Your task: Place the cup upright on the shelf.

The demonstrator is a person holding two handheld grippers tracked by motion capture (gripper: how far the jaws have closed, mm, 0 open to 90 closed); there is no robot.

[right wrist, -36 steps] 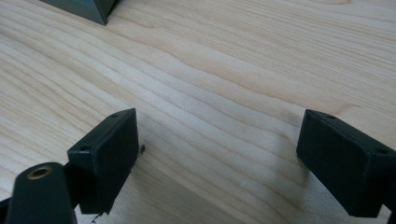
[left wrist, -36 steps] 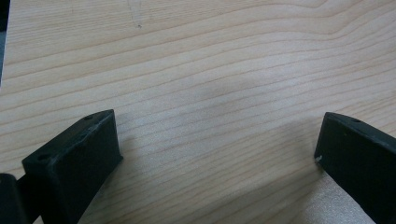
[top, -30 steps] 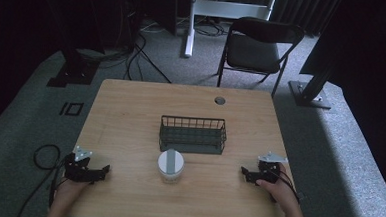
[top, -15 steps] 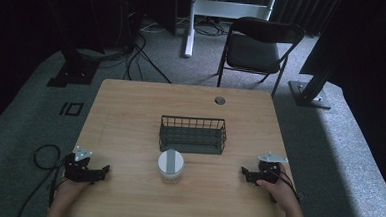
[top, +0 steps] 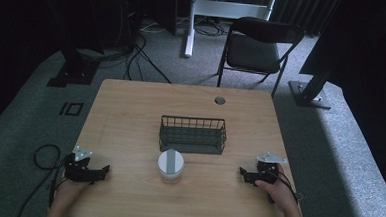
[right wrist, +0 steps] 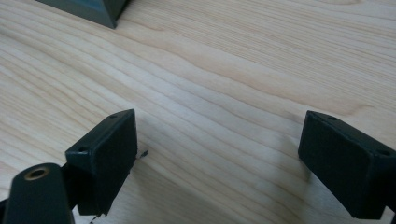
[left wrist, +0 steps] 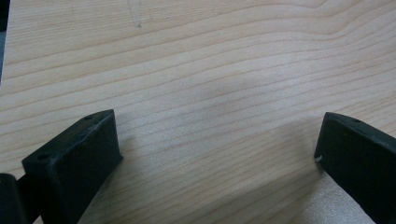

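Your left gripper (top: 102, 170) and right gripper (top: 242, 173) rest near the table's (top: 130, 115) front corners. Both have jaws spread, grasping nothing.

wire basket (right wrist: 88, 10): cut by top edge of right gripper view, one dark corner visible | lidded container (top: 170, 166): contents hidden under grey lid, too small to identify | person's forearms: cropped at bottom edge of high view | folding chair (top: 258, 47): legs partly lost in shadow
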